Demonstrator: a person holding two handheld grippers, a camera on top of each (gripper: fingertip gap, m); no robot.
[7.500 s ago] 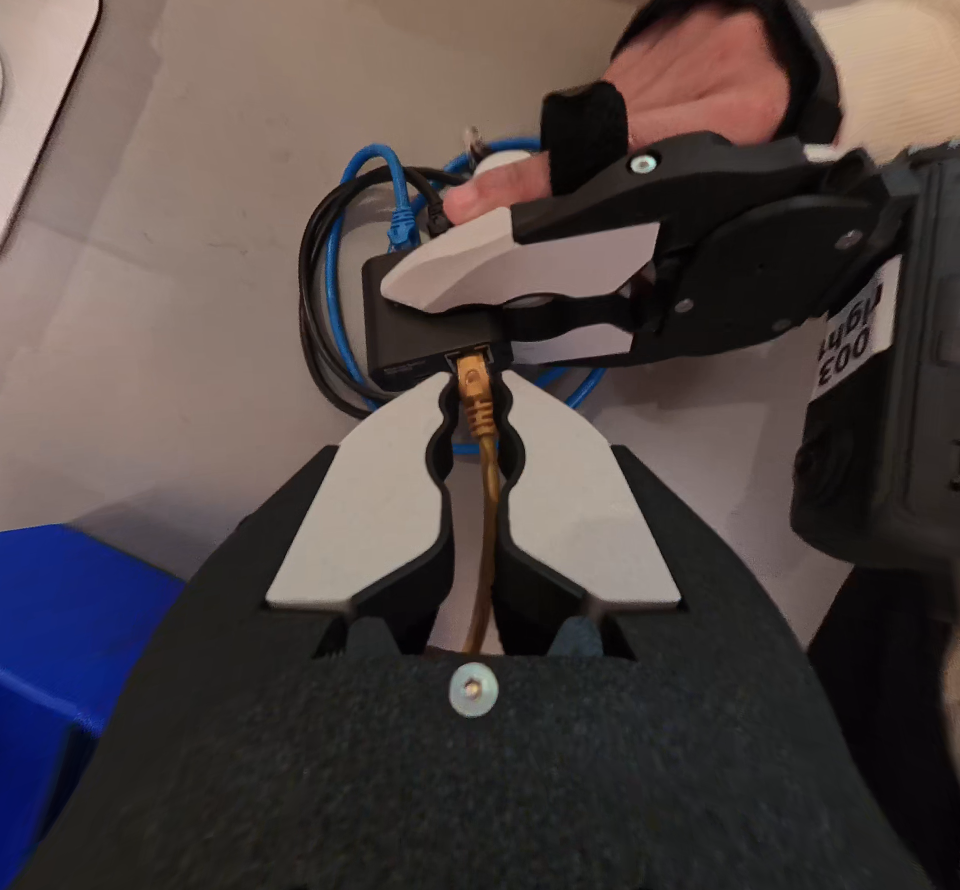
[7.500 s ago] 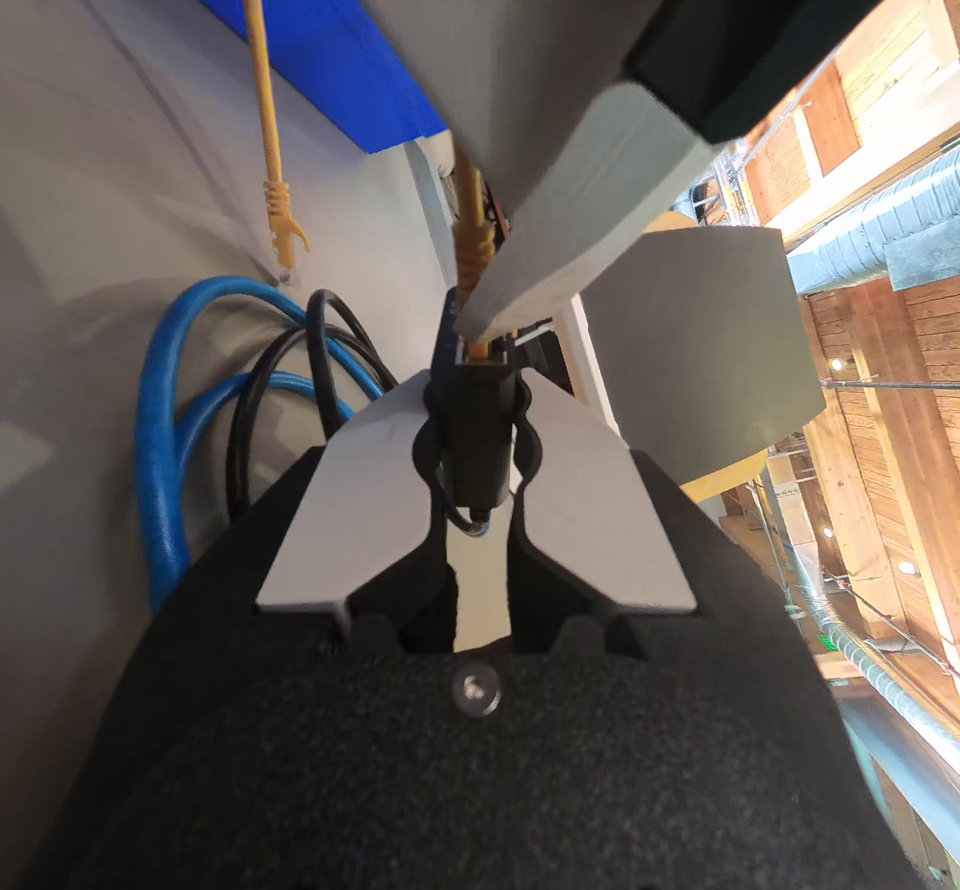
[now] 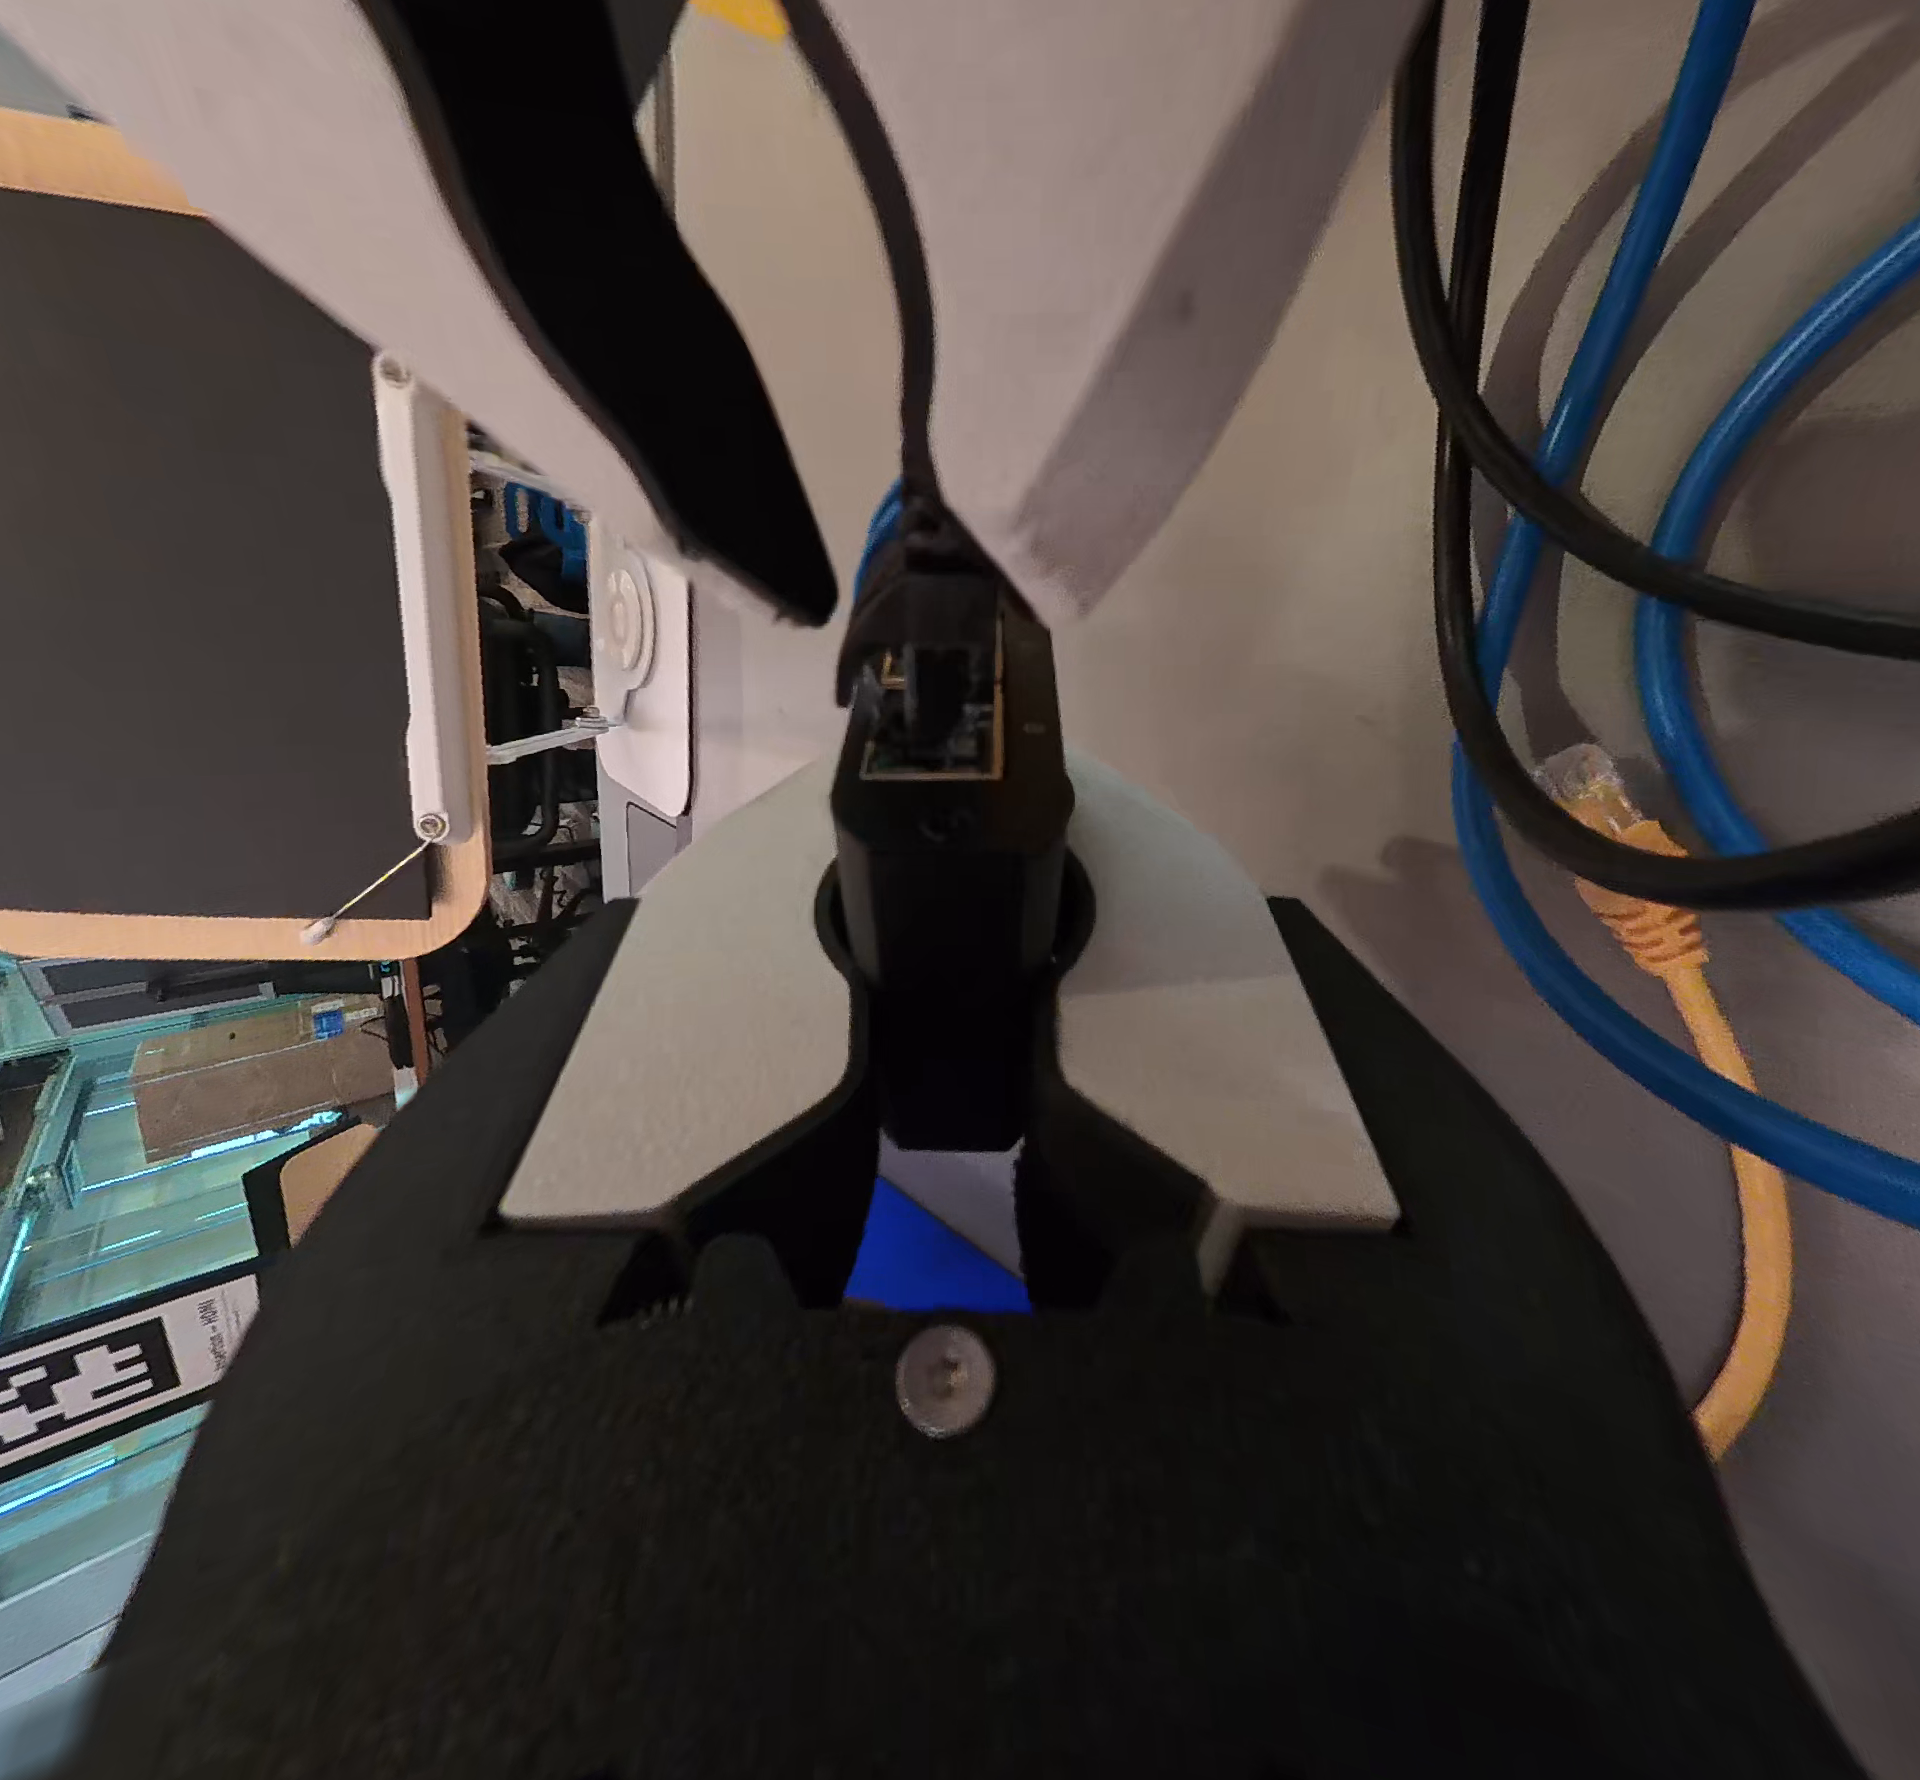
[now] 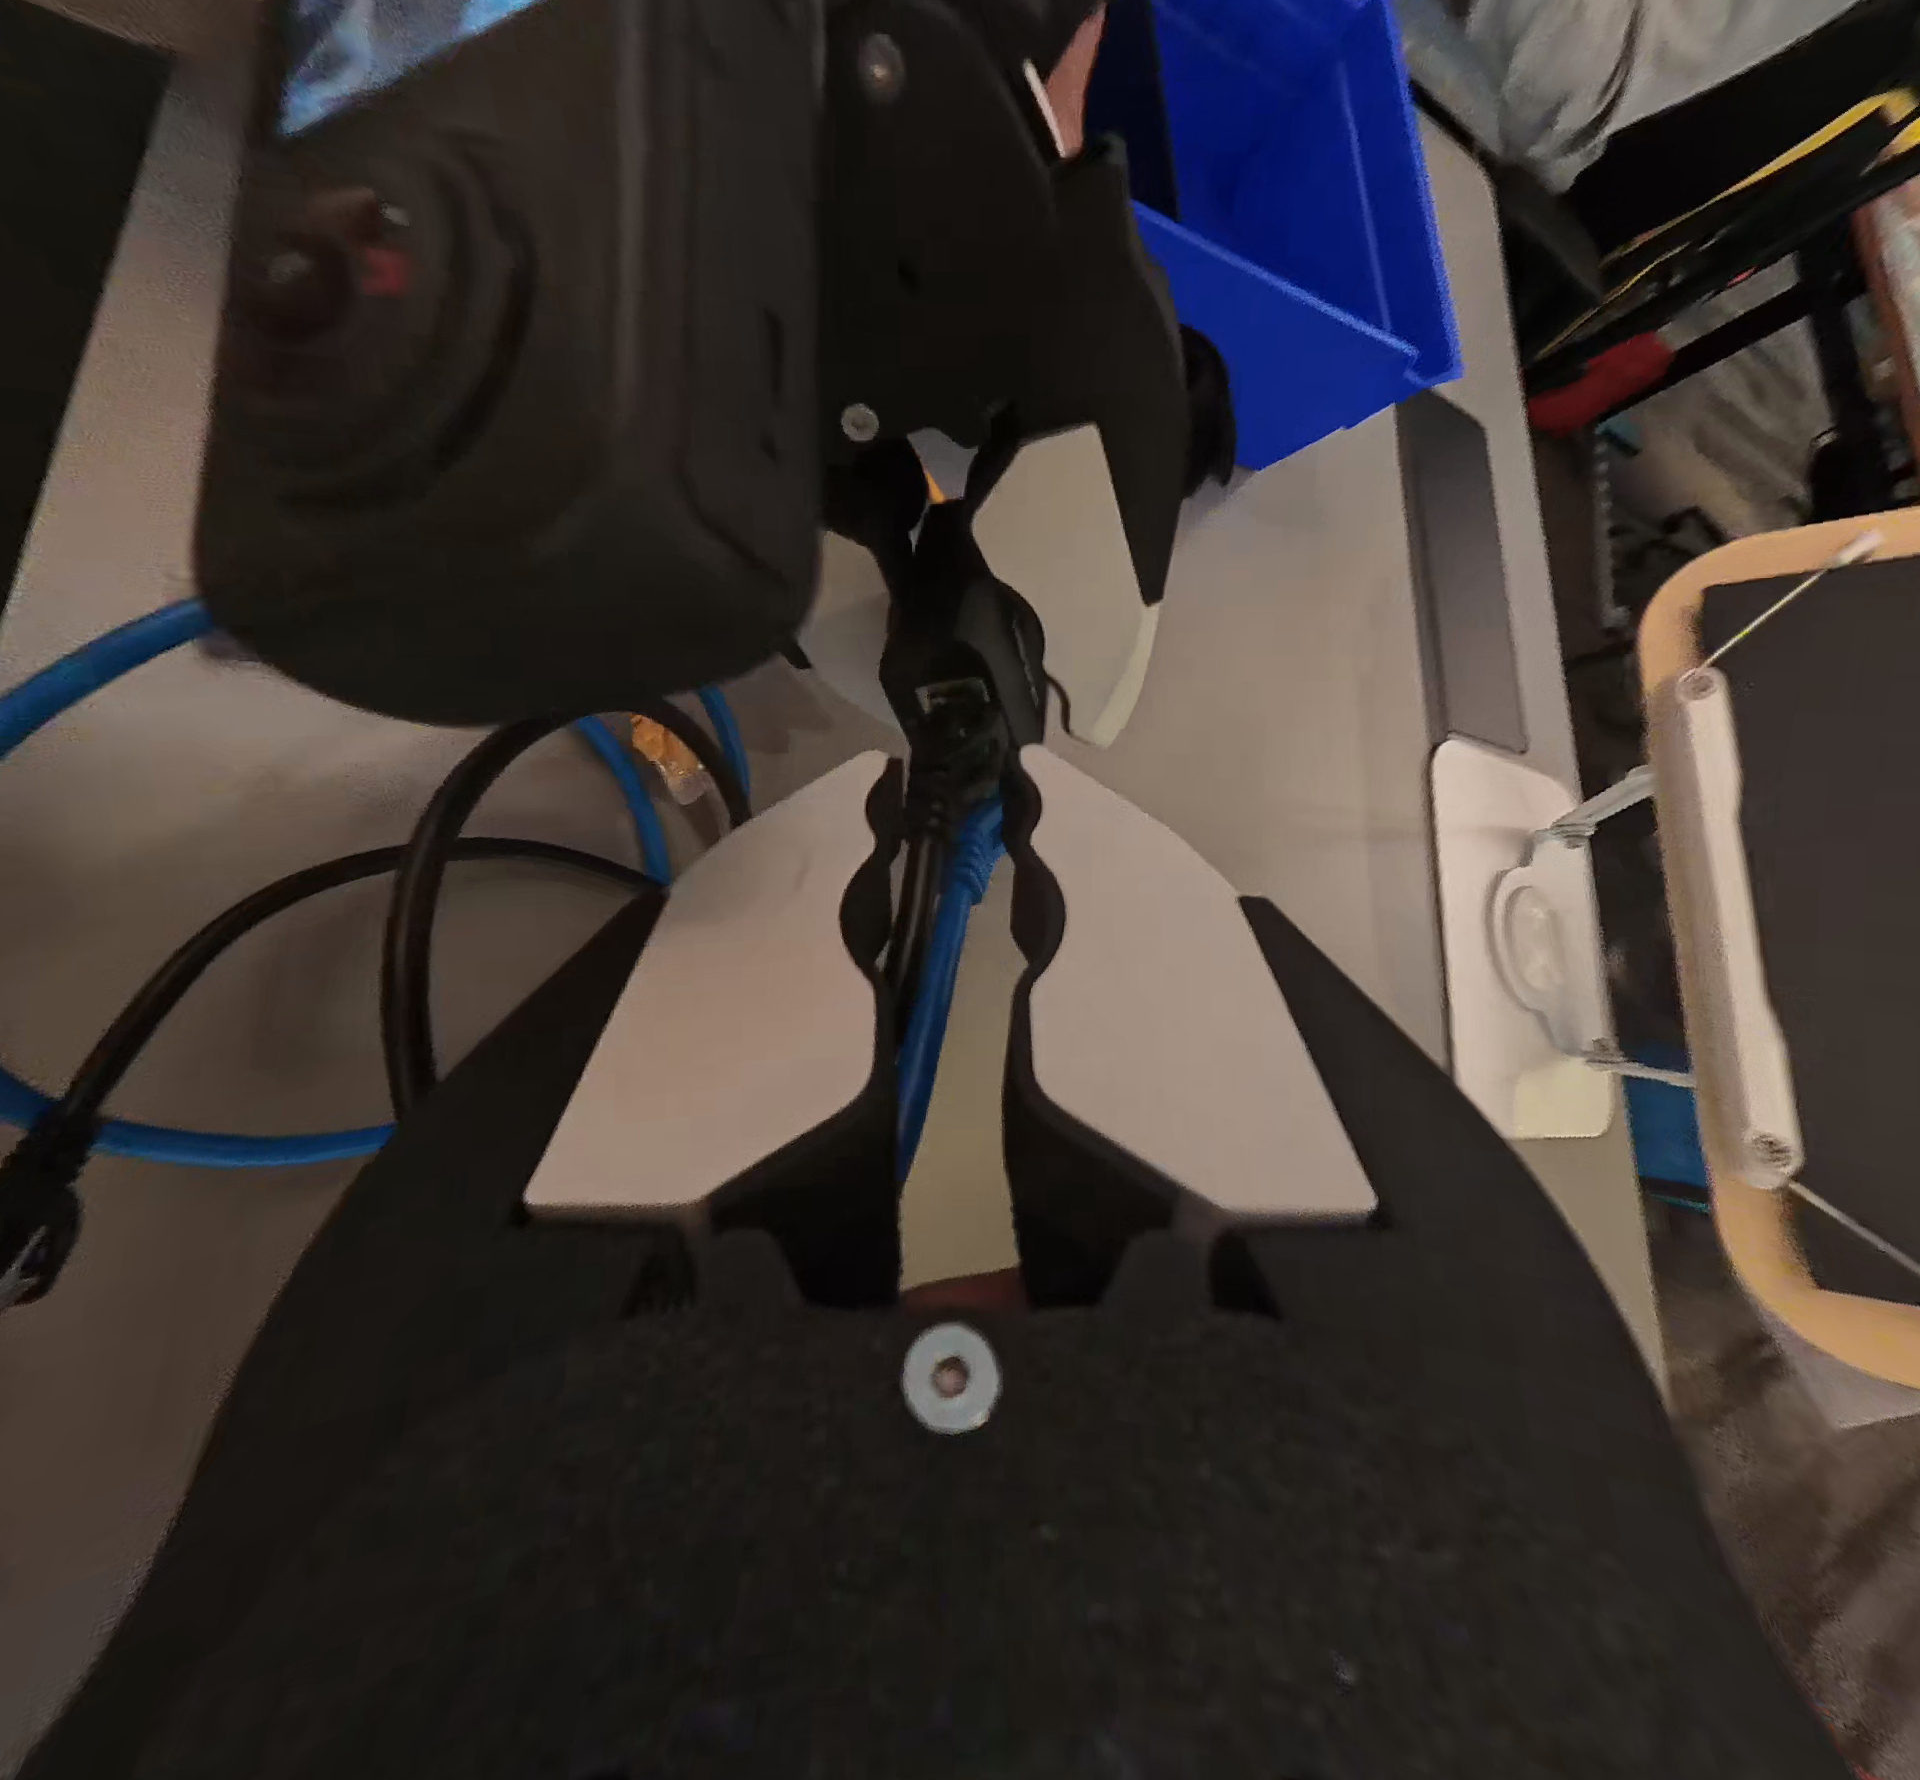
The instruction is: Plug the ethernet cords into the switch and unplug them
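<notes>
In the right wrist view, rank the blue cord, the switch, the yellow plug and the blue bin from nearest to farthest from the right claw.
1. Blue cord: inside the right claw itself.
2. Switch: just ahead of the tips.
3. Yellow plug: lying on the table, off to the left.
4. Blue bin: far back, upper right.

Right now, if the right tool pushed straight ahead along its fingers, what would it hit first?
The black switch, just past the right tool, which grips the black plug and blue cord. The left tool holds the switch from beyond. Depth is hard to judge.
</notes>
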